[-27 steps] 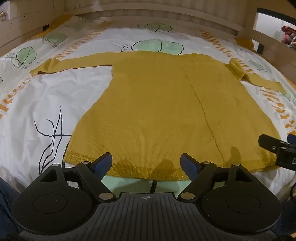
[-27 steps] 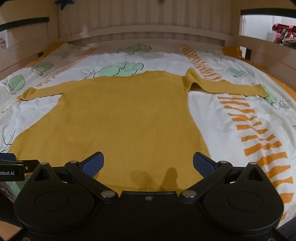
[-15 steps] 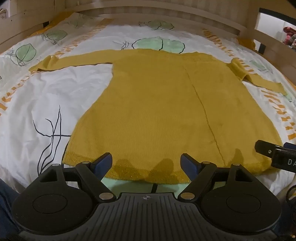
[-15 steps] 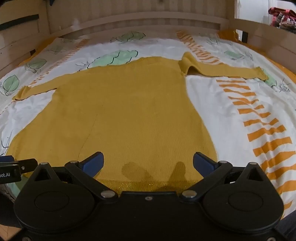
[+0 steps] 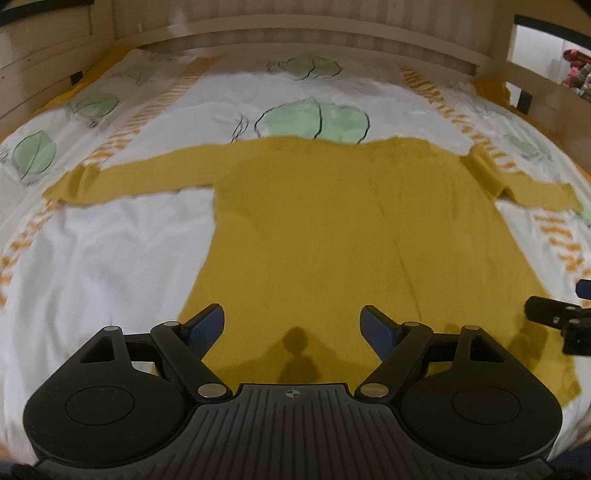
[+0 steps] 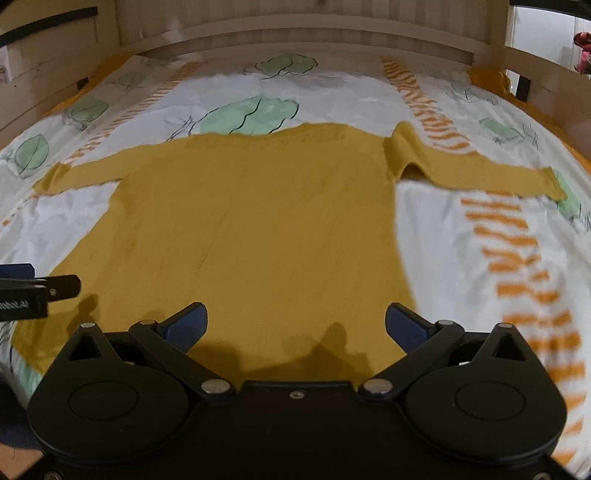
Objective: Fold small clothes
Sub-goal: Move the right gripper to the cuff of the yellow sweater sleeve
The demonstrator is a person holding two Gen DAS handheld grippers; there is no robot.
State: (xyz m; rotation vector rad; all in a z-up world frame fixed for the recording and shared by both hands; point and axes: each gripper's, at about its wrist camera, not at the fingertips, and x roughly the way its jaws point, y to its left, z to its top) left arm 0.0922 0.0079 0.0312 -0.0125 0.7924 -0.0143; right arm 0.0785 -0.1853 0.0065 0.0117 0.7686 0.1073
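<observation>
Across nearly the whole width of both wrist views runs a bed (image 5: 122, 236) with a pale wooden frame (image 6: 295, 29) at its far end and sides. Its white cover carries green leaf prints (image 5: 314, 120) outlined in black and bands of short orange stripes (image 6: 517, 258).

Spread flat in the middle of the bed lies a mustard-yellow knitted garment (image 5: 332, 229) with long sleeves, its neckline toward the far end and its wide lower hem toward the cameras. The body flares out from the shoulders to the hem, and a faint lengthwise crease runs down it. The left sleeve (image 5: 136, 177) stretches straight out to the side, flat on the cover. The right sleeve (image 6: 476, 170) also reaches outward, but near the shoulder the knit is bunched into a raised fold. The hem itself is hidden behind the tools in both views.

Over the near part of the garment hangs the left gripper (image 5: 292, 326), its blue-padded fingers (image 5: 207, 323) spread wide with only yellow cloth showing between them, nothing pinched. The right gripper (image 6: 294, 323) hangs likewise over the garment's right side, its fingers (image 6: 406, 325) set even wider and holding nothing. Each tool's black tip shows at the edge of the other's view, and their shadows fall on the knit just ahead of them
</observation>
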